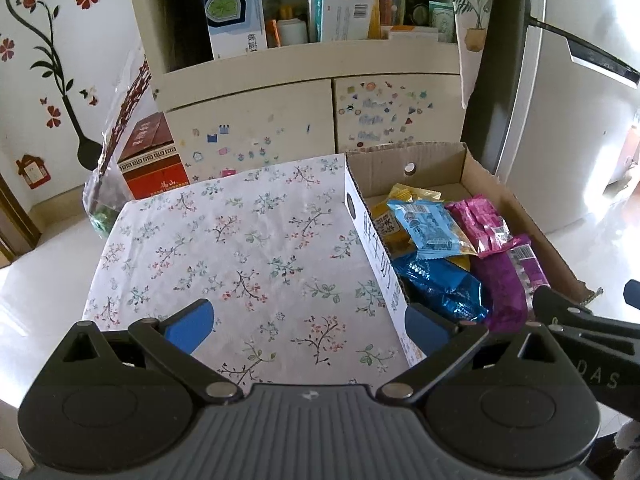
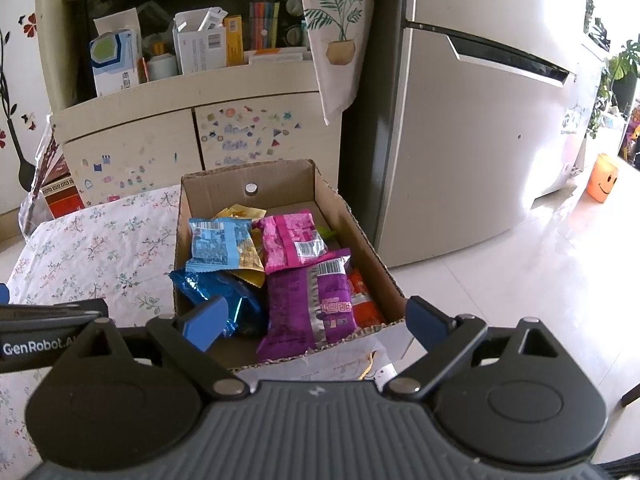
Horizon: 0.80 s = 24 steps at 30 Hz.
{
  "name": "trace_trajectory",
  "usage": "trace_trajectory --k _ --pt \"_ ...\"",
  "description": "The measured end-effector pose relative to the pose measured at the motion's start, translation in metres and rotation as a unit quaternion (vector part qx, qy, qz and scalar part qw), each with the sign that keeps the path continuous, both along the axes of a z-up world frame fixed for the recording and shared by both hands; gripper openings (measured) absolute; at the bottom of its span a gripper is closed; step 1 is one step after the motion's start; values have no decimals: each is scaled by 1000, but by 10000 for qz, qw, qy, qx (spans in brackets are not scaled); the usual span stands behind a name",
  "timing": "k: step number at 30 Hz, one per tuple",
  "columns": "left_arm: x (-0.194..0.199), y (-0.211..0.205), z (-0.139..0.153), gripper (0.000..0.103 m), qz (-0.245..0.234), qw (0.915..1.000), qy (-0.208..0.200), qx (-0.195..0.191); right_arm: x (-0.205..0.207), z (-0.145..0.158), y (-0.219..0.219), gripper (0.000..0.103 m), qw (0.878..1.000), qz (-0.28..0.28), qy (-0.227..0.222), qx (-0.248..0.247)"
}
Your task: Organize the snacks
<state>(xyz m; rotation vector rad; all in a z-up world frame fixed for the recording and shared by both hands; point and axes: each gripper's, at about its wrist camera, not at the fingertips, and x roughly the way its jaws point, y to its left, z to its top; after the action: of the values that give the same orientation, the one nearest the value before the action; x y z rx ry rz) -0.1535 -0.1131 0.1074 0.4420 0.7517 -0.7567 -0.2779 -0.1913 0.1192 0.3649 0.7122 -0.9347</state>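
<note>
So the cardboard box (image 2: 352, 216) sits at the right edge of the table (image 1: 240, 248) (the one with the flowery cloth), and all the snacks are piled inside it. On top toward the back there's a light blue packet (image 2: 218, 248) lying over a yellow packet (image 2: 240, 213), with a pink packet (image 2: 290, 242) right beside it. Nearer the front edge you've got a shiny dark blue bag (image 2: 216, 294) on the left, a big purple packet (image 2: 316, 308) in the middle with its end poking over the box's front wall, and an orange packet (image 2: 362, 300) squeezed against the right wall. The left claw (image 1: 310, 326) is spread wide open over the bare cloth, holding nothing. The right claw (image 2: 316, 322) is also wide open, empty, hovering above the front of the box.
</note>
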Motion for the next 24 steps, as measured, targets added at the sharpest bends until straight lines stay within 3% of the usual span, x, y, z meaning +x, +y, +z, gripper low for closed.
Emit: trace_trajectory --k 24 --pt "4 3 -5 103 105 9998 10 179 8 -4 4 96 9999 84 88 7"
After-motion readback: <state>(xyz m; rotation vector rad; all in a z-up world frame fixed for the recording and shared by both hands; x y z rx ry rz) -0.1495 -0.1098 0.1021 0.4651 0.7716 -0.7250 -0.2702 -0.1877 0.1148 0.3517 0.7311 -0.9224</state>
